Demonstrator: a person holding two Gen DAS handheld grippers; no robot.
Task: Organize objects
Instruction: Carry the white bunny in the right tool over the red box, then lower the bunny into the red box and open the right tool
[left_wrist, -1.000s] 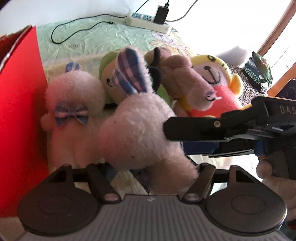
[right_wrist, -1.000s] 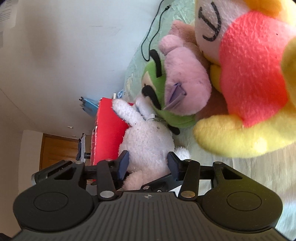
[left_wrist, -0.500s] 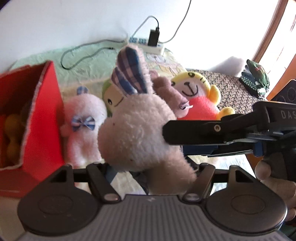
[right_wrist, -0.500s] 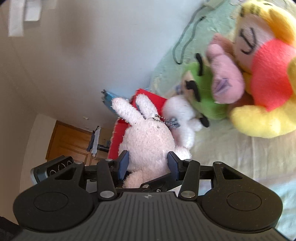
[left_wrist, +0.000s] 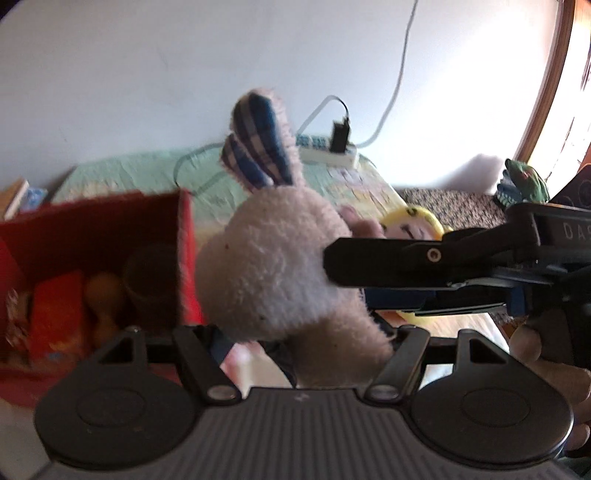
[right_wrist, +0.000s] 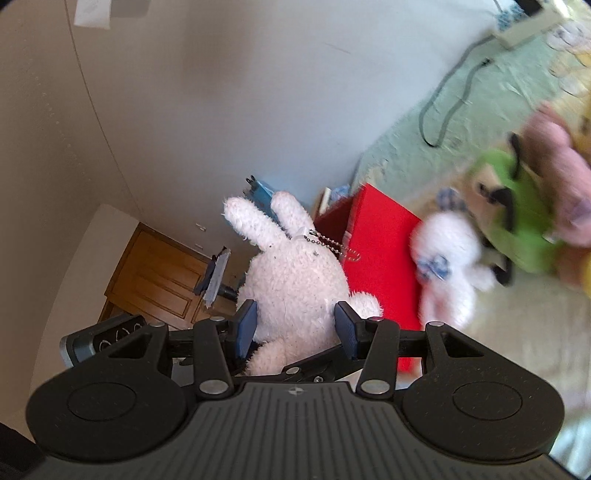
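Between the blue pads of the right gripper (right_wrist: 295, 326) sits a white plush rabbit (right_wrist: 295, 284), clamped at its lower body, ears pointing away from the gripper and a bead chain hanging at its neck. From the left wrist view the same rabbit (left_wrist: 277, 266) fills the centre, plaid-lined ears up, with the right gripper (left_wrist: 373, 262) reaching in from the right and closed on its flank. The left gripper (left_wrist: 295, 339) lies directly beneath the rabbit; its fingers are largely hidden by the plush, so its state cannot be determined.

Left of and below the left gripper's line stands an open red box (left_wrist: 184, 236) holding several blurred items. In the right wrist view the red box (right_wrist: 384, 251) is just beyond the rabbit, to the right. Further right, on the bedcover (right_wrist: 406, 155), lie a second white plush with a plaid bow (right_wrist: 447, 258), a green plush (right_wrist: 517, 214) and a pink plush (right_wrist: 557, 170), close together. A power strip (left_wrist: 328, 153) rests at the far edge of the bedcover, ahead of the left gripper.
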